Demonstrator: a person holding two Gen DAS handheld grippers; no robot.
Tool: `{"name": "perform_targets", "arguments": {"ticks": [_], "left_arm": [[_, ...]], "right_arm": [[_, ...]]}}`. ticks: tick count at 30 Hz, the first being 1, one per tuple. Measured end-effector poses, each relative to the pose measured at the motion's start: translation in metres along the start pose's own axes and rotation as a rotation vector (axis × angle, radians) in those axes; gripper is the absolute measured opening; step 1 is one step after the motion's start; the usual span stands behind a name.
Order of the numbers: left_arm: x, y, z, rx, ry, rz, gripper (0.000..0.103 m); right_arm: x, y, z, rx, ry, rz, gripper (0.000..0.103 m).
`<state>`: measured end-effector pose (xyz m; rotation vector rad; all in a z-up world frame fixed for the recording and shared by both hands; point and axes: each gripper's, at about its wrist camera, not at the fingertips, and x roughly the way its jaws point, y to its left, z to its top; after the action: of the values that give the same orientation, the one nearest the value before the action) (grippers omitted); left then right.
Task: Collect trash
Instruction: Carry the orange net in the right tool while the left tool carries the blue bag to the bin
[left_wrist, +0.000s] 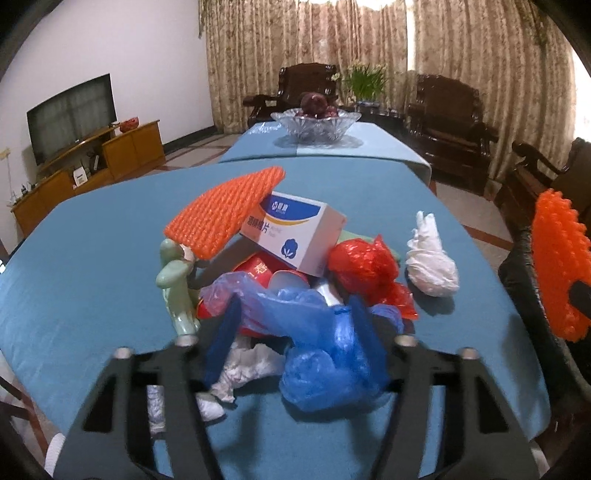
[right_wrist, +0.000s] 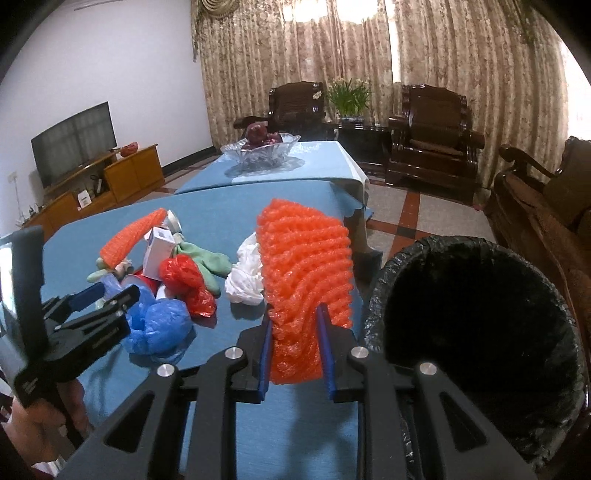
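Your right gripper (right_wrist: 295, 347) clamps an orange foam net (right_wrist: 304, 273) beside the black-lined trash bin (right_wrist: 376, 295). Your left gripper (left_wrist: 291, 317) straddles a blue plastic bag (left_wrist: 317, 354) in the trash pile on the blue-clothed table (left_wrist: 92, 258); whether its pads press the bag cannot be told.

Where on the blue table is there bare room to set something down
Bare cloth lies left of the green glove toward the table edge, beyond the orange foam net, and right of the white bag. The middle is crowded: box, red bag, blue bag.
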<state>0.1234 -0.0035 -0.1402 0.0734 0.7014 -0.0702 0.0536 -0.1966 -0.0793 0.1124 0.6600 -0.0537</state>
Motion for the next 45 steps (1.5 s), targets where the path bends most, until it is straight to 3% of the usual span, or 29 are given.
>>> {"name": "perform_targets", "arguments": {"ticks": [4,7,14,25,35,45], "left_arm": [[0.0,0.005,0.0,-0.031,0.015,-0.021,0.012],[-0.012,0.006,0.003,-0.047,-0.014,-0.027,0.004],[-0.055,-0.009,0.022,-0.004,-0.085,-0.059,0.002],[-0.091,-0.071,0.053,0.064,-0.136,-0.232,0.001],[-0.089,-0.147,0.073,0.107,-0.165,-0.41,0.001],[-0.063,-0.238,0.083,0.147,-0.125,-0.561,0.001]], "right_arm": [[0.001,-0.001,-0.003,0.004,0.003,0.0,0.022],[0.0,-0.001,-0.002,0.005,-0.003,0.001,0.022],[-0.01,-0.008,0.006,0.019,-0.036,-0.013,0.022],[-0.043,-0.047,0.023,0.057,-0.107,-0.096,0.022],[-0.062,-0.121,0.026,0.119,-0.125,-0.236,0.022],[-0.061,-0.183,0.01,0.195,-0.098,-0.32,0.022]]}}
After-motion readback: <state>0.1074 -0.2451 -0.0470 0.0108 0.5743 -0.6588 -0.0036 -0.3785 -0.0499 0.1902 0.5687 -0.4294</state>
